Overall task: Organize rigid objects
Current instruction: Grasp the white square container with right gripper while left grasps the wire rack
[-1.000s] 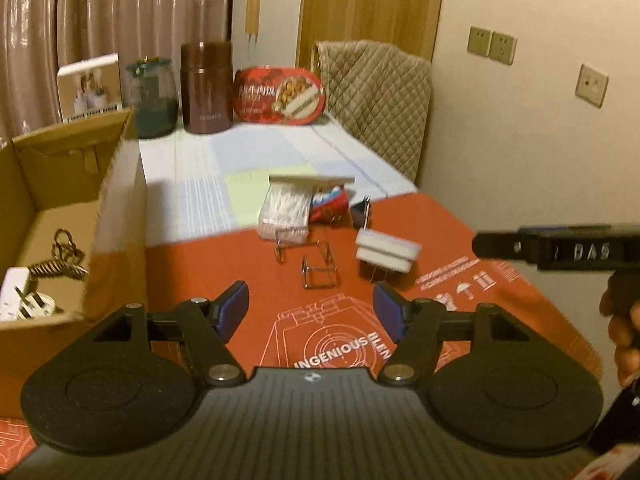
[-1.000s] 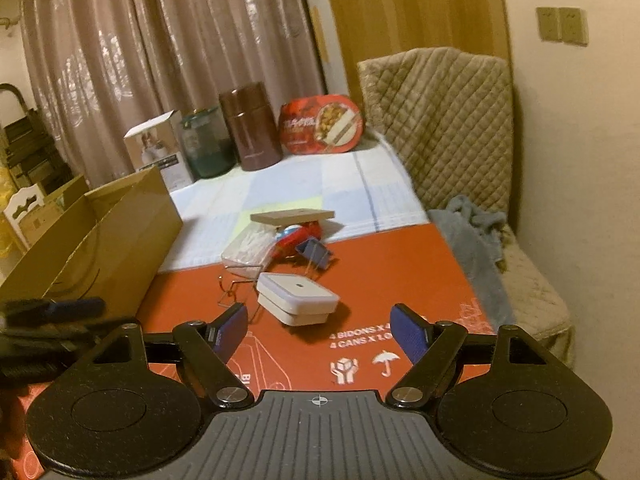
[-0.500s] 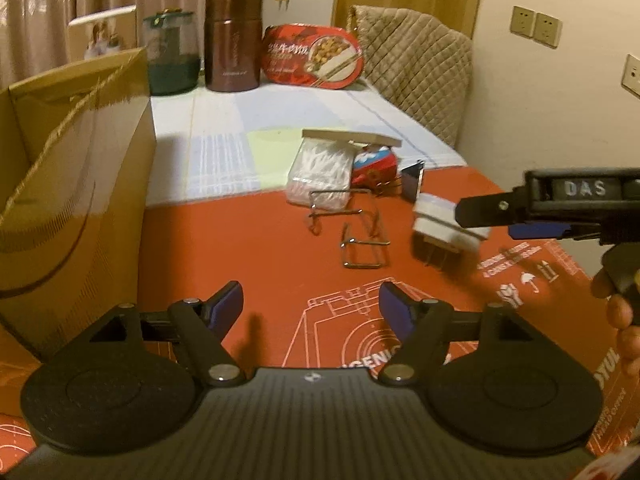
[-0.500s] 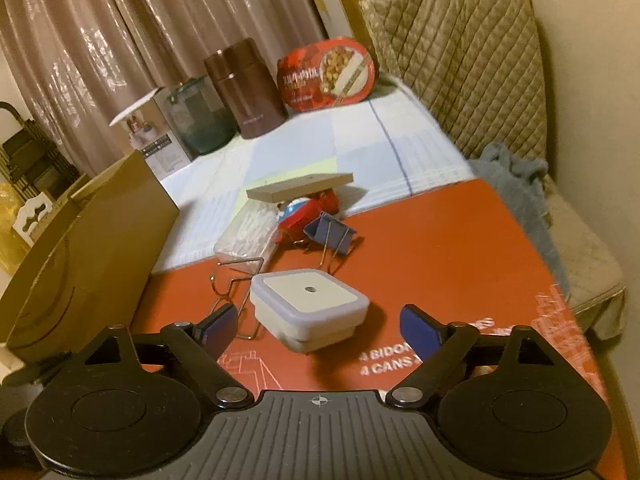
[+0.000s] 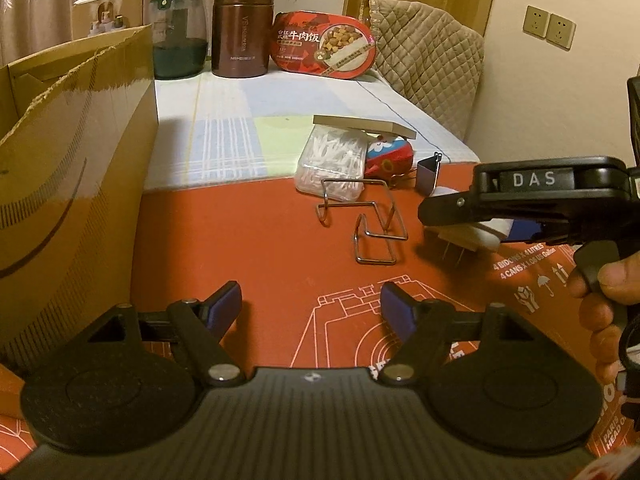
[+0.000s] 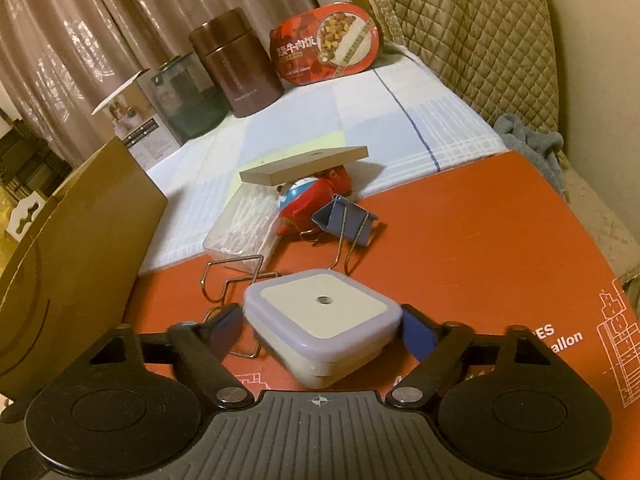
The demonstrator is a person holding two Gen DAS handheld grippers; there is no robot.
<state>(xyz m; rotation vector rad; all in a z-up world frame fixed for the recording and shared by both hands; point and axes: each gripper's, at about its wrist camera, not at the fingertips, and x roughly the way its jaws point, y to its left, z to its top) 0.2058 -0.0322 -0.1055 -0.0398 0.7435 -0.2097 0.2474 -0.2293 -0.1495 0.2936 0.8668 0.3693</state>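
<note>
We have the right gripper [image 6: 322,330] with its jaws apart around the white plug-in night light [image 6: 322,320], which sits on the red table [image 6: 460,248]; closing off-centre could twist it onto the wire rack [image 6: 232,276]; the left gripper [image 5: 311,308] hangs apart, empty.

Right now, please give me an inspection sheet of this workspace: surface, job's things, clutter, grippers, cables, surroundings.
Surface: red printed mat over a checked cloth.
Job's things: white square plug-in device, wire rack, blue binder clip, cotton swab box, cardboard box.
Clutter: brown flask, food tray.
Grippers: left gripper open, holding nothing; right gripper jaws around the device, grip unclear.
Cables: nothing seen.
Surroundings: curtain, quilted chair.
</note>
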